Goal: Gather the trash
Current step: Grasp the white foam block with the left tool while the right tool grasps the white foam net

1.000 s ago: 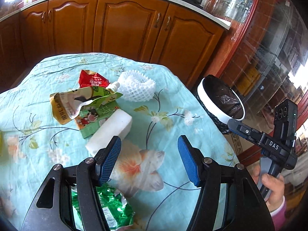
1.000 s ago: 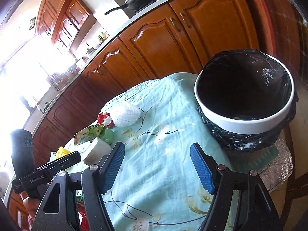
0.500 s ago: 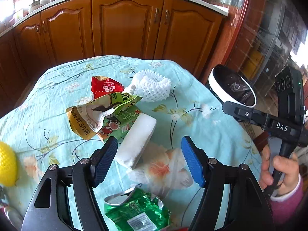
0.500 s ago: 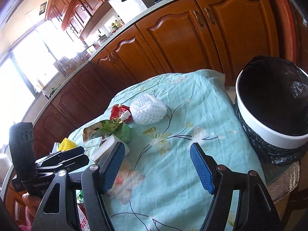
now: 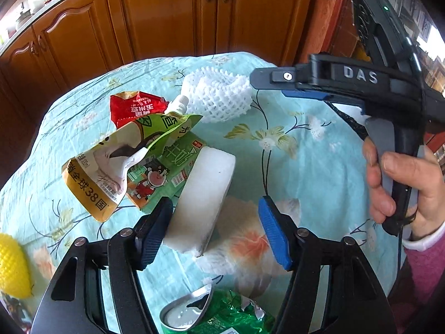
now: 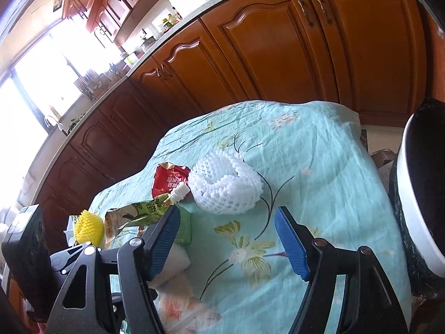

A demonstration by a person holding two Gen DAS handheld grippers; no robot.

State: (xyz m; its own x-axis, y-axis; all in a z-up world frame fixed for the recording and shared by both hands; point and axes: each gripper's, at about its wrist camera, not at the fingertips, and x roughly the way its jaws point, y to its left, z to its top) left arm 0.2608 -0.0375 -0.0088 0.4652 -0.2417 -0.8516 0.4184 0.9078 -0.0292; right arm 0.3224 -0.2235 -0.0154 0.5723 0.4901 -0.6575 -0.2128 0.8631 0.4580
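Both wide open, holding nothing — left gripper [image 5: 214, 231] around the white foam block [image 5: 203, 197], right gripper [image 6: 228, 242] near the white net [image 6: 225, 186].

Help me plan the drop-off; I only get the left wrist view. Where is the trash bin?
Observer: In the right wrist view the white-rimmed bin, lined with a black bag, stands just beyond the tablecloth, at the right of that view.
Operator: Is the right claw carrying anything?
Observer: No, the right claw is open and empty; the white foam net lies on the cloth just ahead of it.
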